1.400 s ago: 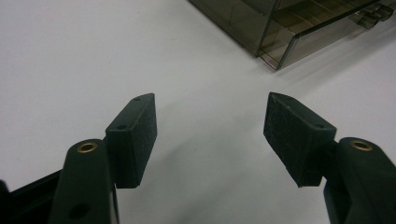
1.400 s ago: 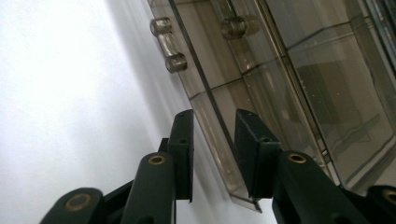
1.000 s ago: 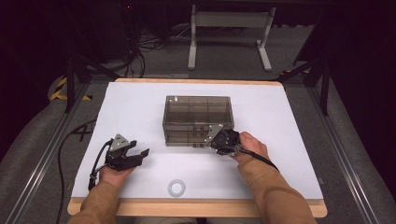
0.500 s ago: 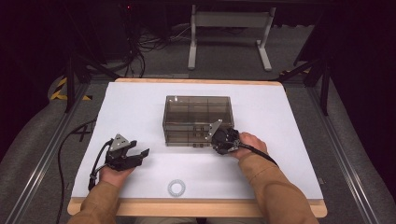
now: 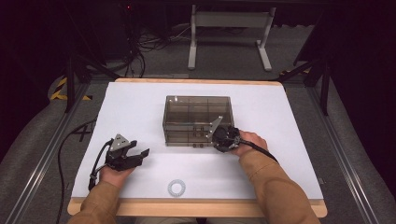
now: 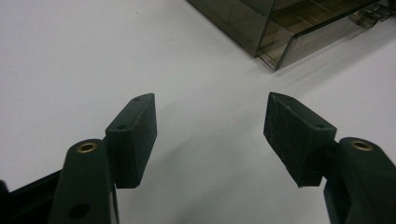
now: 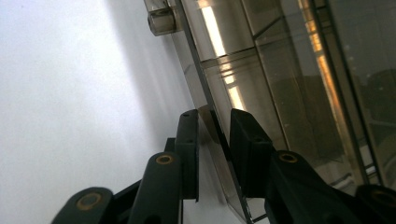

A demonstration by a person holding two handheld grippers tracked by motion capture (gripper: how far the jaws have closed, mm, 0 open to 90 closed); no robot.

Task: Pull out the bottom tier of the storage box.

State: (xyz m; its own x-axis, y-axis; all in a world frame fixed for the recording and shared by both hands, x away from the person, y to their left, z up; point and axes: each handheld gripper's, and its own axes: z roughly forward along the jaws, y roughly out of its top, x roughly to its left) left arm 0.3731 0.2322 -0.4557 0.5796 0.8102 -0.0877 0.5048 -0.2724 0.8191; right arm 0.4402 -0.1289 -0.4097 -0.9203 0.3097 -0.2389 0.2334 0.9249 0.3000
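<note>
Drawer front [image 7: 219, 140] pinched by right gripper [image 7: 214, 135]; jaws just closing

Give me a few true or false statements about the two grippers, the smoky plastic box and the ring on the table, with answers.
1. The right gripper has its jaws around the front panel of the drawer box. True.
2. The left gripper holds the ring. False: its jaws stand open over bare table.
3. The white ring lies near the table's front edge. True.
4. The box stands on the floor. False: it stands on the white table.
</note>
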